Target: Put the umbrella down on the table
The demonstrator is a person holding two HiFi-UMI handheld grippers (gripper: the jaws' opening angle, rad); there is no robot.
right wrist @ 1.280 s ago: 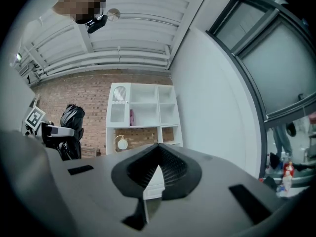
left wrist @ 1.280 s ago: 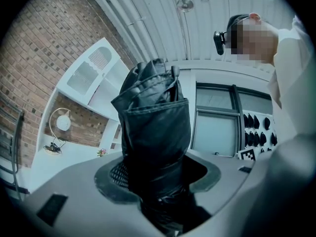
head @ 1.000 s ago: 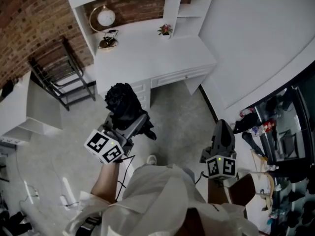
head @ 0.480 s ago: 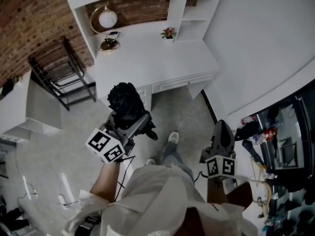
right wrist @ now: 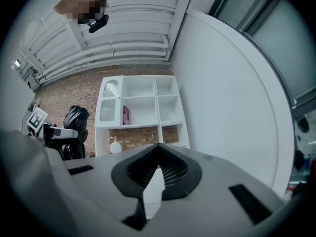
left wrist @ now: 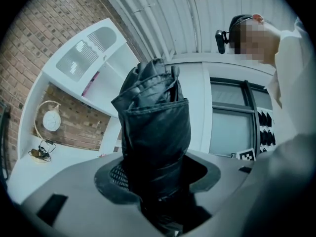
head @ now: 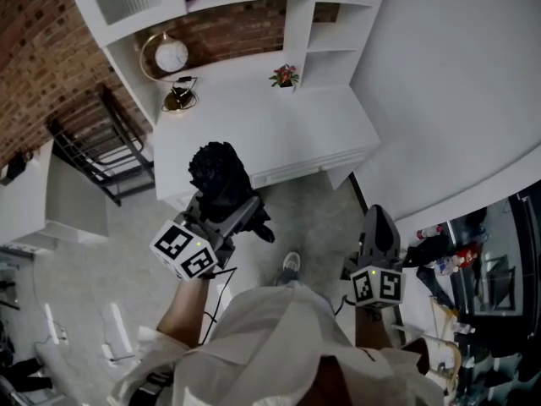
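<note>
A folded black umbrella (head: 218,176) stands upright in my left gripper (head: 226,208), whose jaws are shut on its lower part. In the left gripper view the umbrella (left wrist: 155,127) fills the middle, clamped between the jaws of the left gripper (left wrist: 158,179). The white table (head: 279,125) lies just ahead of the umbrella, which hangs before its near edge. My right gripper (head: 379,225) is held level at the right with nothing in it. In the right gripper view the right gripper (right wrist: 157,171) has its jaws together, and the umbrella (right wrist: 75,120) shows at far left.
On the table's back stand a round gold-rimmed clock (head: 171,55), a small gold lamp (head: 177,100) and a flower pot (head: 285,76). White shelves (head: 296,11) rise behind. A black metal rack (head: 101,146) stands left. A curved white wall (head: 456,83) is right.
Both grippers have moved forward, so the table now sits closer and the umbrella's top overlaps its near edge. The grip on the umbrella is unchanged.
</note>
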